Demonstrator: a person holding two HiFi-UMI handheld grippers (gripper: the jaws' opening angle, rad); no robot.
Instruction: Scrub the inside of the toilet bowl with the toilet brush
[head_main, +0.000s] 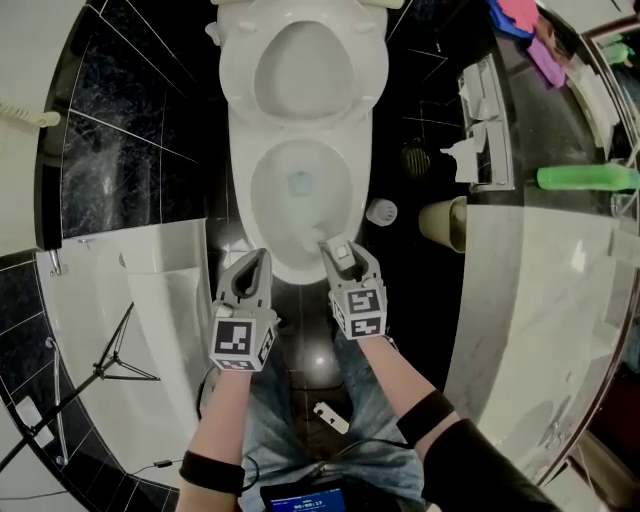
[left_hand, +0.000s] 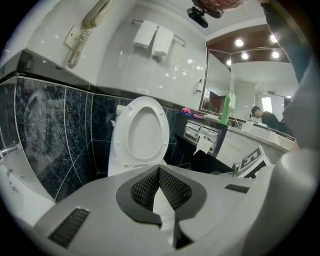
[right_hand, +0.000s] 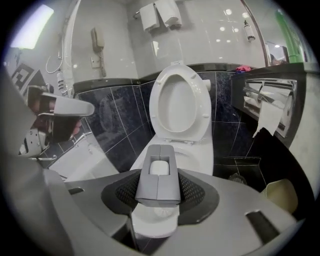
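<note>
**Desk:** Two grippers over one toilet. What does the head view give us?

**Photographer:** The seat is raised and the toilet bowl lies open below it. At the bowl's front rim, the right gripper clamps the toilet brush by its grey handle. The left gripper hangs just beside it, jaw tips together, carrying nothing.

**Desk:** And the left gripper view?

**Photographer:** The mesh pads meet at the tips with only white porcelain showing behind them. The seat stands upright ahead.

**Desk:** The right gripper view?

**Photographer:** Its jaws press on both sides of a blocky grey handle with a white inset. A white part shows beneath. It may be the brush head, but that cannot be settled.

**Desk:** So where does the scrubbing stand?

**Photographer:** It looks barely begun, if at all. To do it well, the person likely needs to tip the head down into the bowl. A firm clamp would stop the handle twisting. The brush should then work around the wall and under the rim, with the spare gripper clear of the bowl.
</note>
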